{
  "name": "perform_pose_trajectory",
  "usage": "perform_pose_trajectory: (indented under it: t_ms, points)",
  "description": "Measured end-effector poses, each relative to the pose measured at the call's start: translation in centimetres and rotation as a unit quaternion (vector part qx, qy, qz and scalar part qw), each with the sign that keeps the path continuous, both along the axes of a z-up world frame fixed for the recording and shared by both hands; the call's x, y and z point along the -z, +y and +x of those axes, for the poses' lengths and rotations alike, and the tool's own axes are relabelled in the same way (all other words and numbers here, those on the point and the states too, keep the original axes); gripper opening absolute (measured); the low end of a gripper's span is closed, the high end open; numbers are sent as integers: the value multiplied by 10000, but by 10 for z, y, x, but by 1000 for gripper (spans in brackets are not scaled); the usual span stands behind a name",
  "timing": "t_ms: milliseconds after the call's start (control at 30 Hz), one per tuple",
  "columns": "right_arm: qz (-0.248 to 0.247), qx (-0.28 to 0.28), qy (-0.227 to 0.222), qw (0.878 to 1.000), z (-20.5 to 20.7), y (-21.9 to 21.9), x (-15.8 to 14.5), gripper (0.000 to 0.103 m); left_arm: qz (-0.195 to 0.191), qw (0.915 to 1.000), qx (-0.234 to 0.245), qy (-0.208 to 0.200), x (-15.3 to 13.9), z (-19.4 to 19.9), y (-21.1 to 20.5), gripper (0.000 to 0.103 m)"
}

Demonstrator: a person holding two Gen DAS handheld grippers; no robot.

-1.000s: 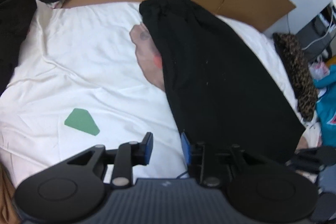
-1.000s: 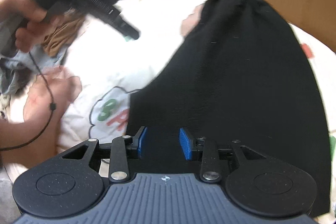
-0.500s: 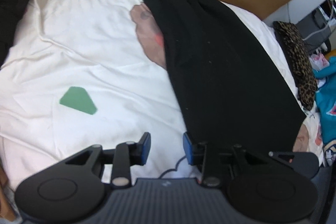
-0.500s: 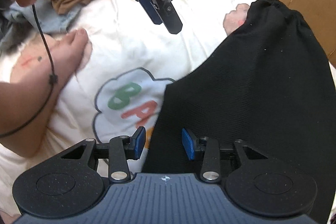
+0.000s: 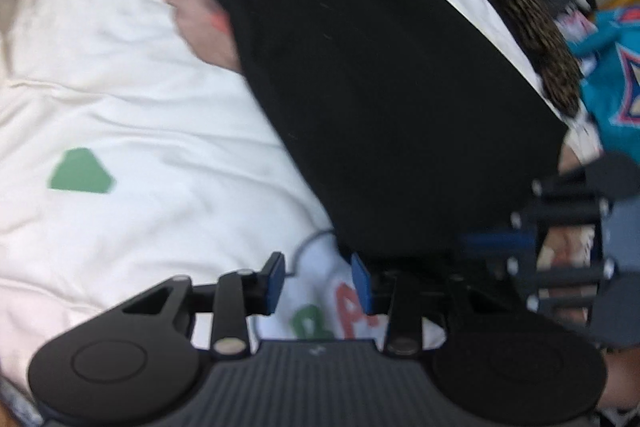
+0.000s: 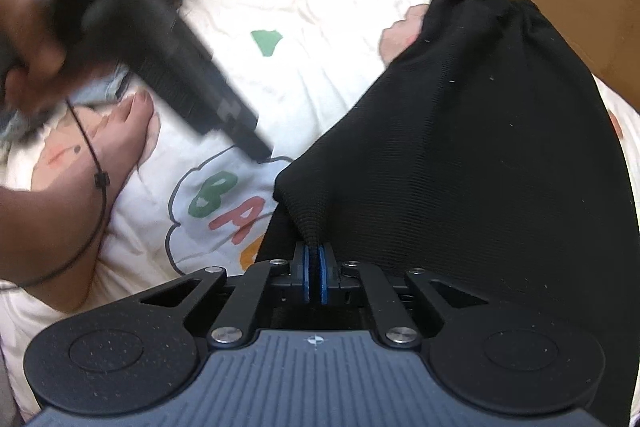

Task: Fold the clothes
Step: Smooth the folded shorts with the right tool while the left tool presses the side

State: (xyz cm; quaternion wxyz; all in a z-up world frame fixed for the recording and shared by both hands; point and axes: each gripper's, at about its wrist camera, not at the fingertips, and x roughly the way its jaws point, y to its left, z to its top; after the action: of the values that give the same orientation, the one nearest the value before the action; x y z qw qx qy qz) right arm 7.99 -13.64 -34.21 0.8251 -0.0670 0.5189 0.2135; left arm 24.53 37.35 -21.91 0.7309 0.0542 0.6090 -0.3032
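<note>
Two hand-held grippers over the white printed sheet [image 6: 320, 11]: right hand-held gripper [image 6: 313, 267] closing, pinching the black garment [image 6: 500, 155] by its near corner; left hand-held gripper [image 5: 320, 279] opening, nothing between, beside the garment's edge.

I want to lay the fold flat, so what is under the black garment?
The black garment lies on a white printed sheet. A pinkish print pokes out beside its far end; coloured letters run under its near corner. What else it covers cannot be seen.

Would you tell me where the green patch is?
In the left wrist view, the green patch lies on the white sheet, left of the black garment.
</note>
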Motion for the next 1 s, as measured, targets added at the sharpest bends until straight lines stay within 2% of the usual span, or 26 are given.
perform_pose_trajectory:
  t_ms: [200,267,367,567,633,667,700,800,1000]
  points:
    - [154,129,30,9998,1,-8,-2,7,-32,9995,314,42,12,-14,-20,54]
    - [194,124,38,9997,0,-9,0,7,-70,9997,228,14,14,-15,-20,57]
    - [233,133,32,9996,-1,-11,-1,7,-76,9999,122,-37,18,-15,-20,57]
    - [444,174,120,9988,-2,-17,0,7,-381,9989,-182,-227,29,-17,-18,56]
    - [621,169,195,9977,-4,-22,1,8,-402,9985,-240,-284,31,-18,-17,51]
    - [752,204,261,9966,-5,-27,1,8,-419,9983,-266,-299,31,-18,-16,45]
    - [867,242,330,9954,-6,-31,2,12,-472,9982,-279,-237,31,-18,-15,28]
    - [1070,440,554,9917,-11,-47,8,37,-455,9982,-388,-24,30,-17,-9,12]
    - [914,1072,687,9877,-14,-87,24,38,-95,9997,-239,-8,20,-22,4,6]
